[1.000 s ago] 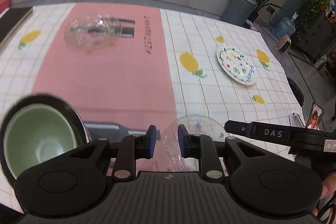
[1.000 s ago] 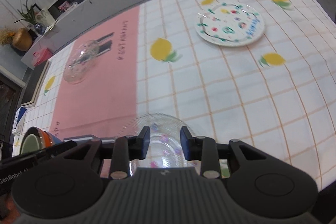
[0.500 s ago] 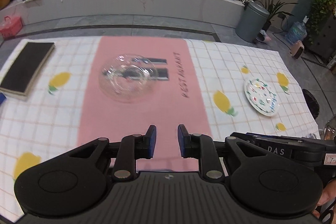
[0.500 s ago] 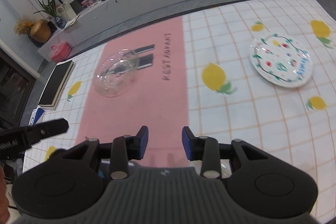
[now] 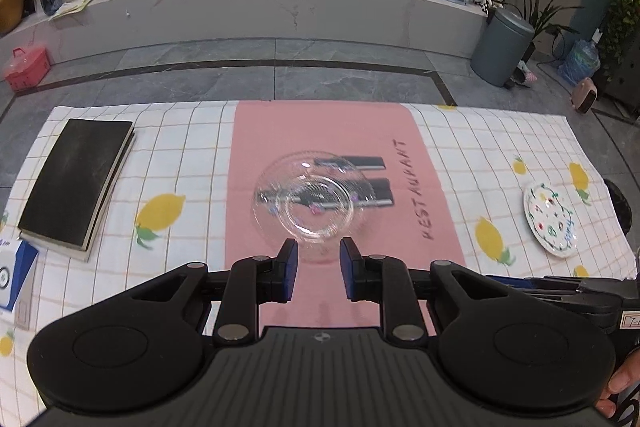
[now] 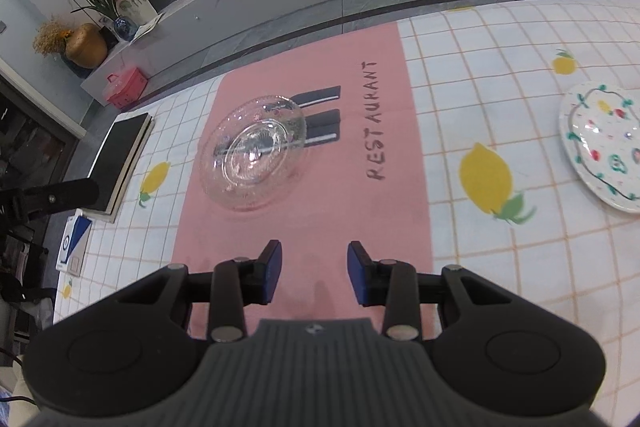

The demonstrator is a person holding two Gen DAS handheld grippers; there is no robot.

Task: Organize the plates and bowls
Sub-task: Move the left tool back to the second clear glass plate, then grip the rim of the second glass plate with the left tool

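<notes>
Left gripper [image 5: 318,275]: jaws apart and opening, nothing between the pads; it hangs over the near part of the pink placemat [image 5: 248,227], with the near rim of the clear glass plate [image 5: 308,201] showing just past the fingertips, no contact visible. Right gripper [image 6: 314,277]: jaws spread, empty, also over the near part of the placemat, the glass plate further off and to its left.

Likely step: going for the glass plate. To do it well, come in low on the near rim, one pad under the lip and one on top; the glass is thin and looks slippery, so close gently and lift level. The left gripper is better lined up.

Around the placemat: painted plate [image 6: 600,143] well to its right on the checked tablecloth [image 6: 500,87], flat, on its own; probably the stacking partner. Black book [image 5: 76,183] well to the placemat's left, blue-and-white box [image 5: 12,275] at the near left edge. No bowl in view.

Nothing lies between the grippers and the glass plate. Main risk is the two grippers crowding each other, since they're close side by side.
</notes>
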